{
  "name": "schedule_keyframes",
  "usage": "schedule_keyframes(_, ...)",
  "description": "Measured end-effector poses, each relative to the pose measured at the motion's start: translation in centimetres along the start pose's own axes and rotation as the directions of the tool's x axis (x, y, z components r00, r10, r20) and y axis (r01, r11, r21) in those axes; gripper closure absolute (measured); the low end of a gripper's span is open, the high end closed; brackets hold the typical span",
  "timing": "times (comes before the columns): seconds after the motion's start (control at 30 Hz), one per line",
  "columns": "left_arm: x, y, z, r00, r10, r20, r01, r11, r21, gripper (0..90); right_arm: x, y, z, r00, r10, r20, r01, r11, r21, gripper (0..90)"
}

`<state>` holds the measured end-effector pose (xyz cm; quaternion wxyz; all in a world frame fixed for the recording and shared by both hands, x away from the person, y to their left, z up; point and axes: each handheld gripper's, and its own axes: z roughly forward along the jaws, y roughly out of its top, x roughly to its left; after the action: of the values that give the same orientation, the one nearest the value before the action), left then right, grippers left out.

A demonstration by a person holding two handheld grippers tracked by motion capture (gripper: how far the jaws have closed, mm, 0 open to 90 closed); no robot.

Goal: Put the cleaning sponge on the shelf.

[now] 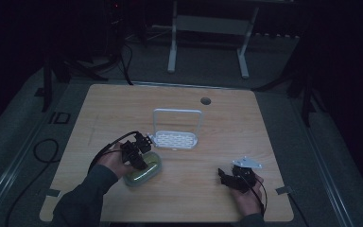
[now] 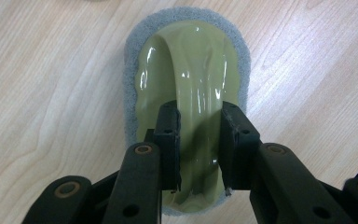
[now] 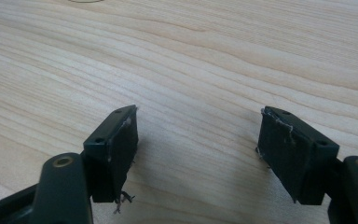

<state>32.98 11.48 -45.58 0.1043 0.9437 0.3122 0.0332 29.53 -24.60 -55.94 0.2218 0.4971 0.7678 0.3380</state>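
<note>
A scrubber [image 2: 186, 56] with a glossy olive-green arched handle on a grey scouring pad lies flat on the wooden table [image 1: 123, 113]. In the high view the scrubber [image 1: 147, 173] sits left of centre, near the front. My left gripper [image 2: 199, 116] comes down on it from above, its two pads pressed against either side of the handle's ridge. In the high view the left gripper [image 1: 141, 160] covers the scrubber's near-left part. My right gripper [image 3: 198, 135] hovers low over bare wood with its jaws wide apart and nothing between them. In the high view the right gripper [image 1: 225, 178] is at the front right.
A white wire-handled rack [image 1: 176, 140] stands just behind and to the right of the scrubber. A round cable hole [image 1: 205, 100] sits near the table's far edge. Black cables trail off the left side. The room around is dark, with a white stand on the floor behind.
</note>
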Motion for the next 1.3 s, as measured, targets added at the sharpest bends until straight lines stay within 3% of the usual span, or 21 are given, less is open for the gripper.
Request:
schedule_keyframes(0.43,-0.3,0.8,-0.6,0.9984,0.046,-0.034,-0.048,0.9974,-0.055,71.6,0.0,0.0,0.0,1.0,-0.001,-0.001,0.001,1.0,-0.001,28.1)
schedule_keyframes(0.83,-0.3,1.6,-1.1,0.992,0.112,-0.058,-0.117,0.9894,-0.086,71.6,0.0,0.0,0.0,1.0,-0.001,-0.001,0.001,1.0,-0.001,28.1)
schedule_keyframes(1.1,-0.4,2.1,-1.2,0.983,0.165,-0.081,-0.173,0.9787,-0.11,71.6,0.0,0.0,0.0,1.0,-0.001,-0.001,0.001,1.0,-0.001,28.1)
schedule_keyframes(1.3,-0.5,2.5,-1.3,0.972,0.216,-0.092,-0.226,0.967,-0.117,71.6,0.0,0.0,0.0,1.0,-0.001,-0.001,0.001,1.0,-0.001,28.1)
